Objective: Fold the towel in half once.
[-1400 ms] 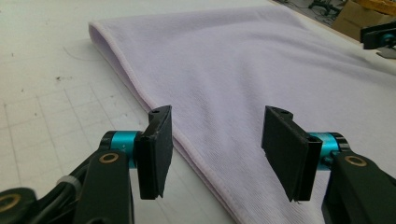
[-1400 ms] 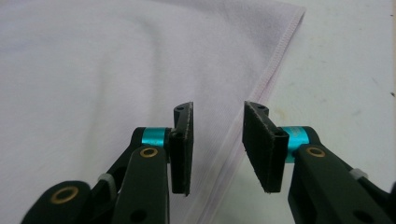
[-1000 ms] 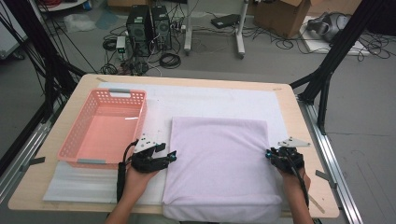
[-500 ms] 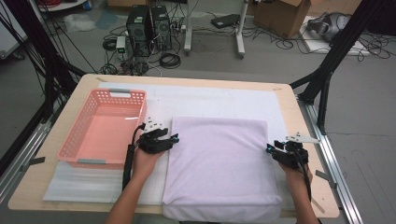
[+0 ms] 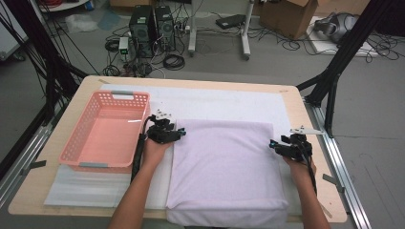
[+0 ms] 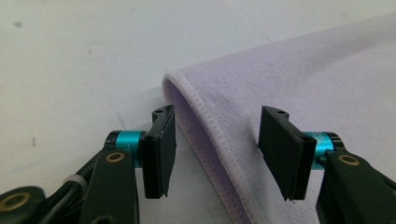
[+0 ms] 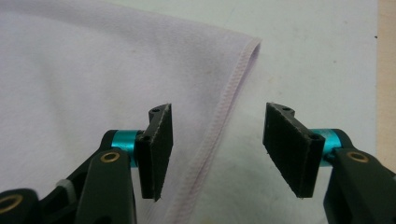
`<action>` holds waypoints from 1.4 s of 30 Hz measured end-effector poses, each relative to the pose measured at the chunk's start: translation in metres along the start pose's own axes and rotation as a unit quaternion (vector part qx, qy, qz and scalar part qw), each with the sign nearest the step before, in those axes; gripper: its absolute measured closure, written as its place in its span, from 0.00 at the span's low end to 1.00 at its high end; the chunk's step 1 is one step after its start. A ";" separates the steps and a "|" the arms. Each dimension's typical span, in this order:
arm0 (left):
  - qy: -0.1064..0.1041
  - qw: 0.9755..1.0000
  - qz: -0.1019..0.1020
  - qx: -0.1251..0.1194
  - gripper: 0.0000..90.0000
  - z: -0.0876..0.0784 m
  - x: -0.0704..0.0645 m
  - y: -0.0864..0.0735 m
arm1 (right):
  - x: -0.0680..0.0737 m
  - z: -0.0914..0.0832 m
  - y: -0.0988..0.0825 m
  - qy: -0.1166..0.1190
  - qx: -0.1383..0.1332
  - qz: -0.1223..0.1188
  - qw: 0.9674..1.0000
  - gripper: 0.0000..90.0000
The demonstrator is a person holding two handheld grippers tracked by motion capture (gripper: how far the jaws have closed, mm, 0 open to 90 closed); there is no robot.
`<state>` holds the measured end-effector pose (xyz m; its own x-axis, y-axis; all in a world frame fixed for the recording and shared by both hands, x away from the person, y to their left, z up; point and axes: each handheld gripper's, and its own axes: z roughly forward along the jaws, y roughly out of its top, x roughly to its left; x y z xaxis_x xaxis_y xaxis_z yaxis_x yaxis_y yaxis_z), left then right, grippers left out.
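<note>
Lilac folded towel (image 5: 222, 167) lies flat on the counter (image 5: 305, 124) beside the pink basket (image 5: 107, 131) — left tongs (image 5: 180, 134) and right tongs (image 5: 272, 143), just opened, straddle its far corners ungripped, seemingly placed for a fold.

you're working in a lab or robotics test room, not a home. your bench (image 5: 305, 191) sits inside a frame of black struts (image 5: 344, 52) and metal rails (image 5: 19, 167). behind it, on the bare grey floor (image 5: 286, 62), stand two computer towers (image 5: 152, 24) in a tangle of loose cables (image 5: 172, 59), with cardboard boxes (image 5: 286, 12) pushed to the back.
</note>
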<state>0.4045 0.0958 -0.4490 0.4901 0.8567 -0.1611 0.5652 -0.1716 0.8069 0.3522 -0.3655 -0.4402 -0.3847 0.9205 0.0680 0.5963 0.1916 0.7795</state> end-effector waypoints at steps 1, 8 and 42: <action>0.004 1.000 -0.001 0.004 0.50 0.002 0.001 0.001 | -0.002 0.003 0.002 0.000 0.004 0.003 1.000 0.45; 0.017 1.000 0.018 0.017 0.48 0.008 -0.003 0.001 | -0.009 0.022 0.014 -0.003 0.015 0.010 1.000 0.45; 0.028 0.998 -0.002 -0.060 0.95 0.014 -0.001 0.052 | -0.020 0.038 0.050 -0.009 -0.040 -0.004 0.999 0.96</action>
<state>0.4424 0.0789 -0.4145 0.4486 0.8836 -0.1342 0.4808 -0.1120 0.8697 0.4166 -0.3611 -0.4263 -0.3760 0.9253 0.0506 0.5344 0.1719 0.8276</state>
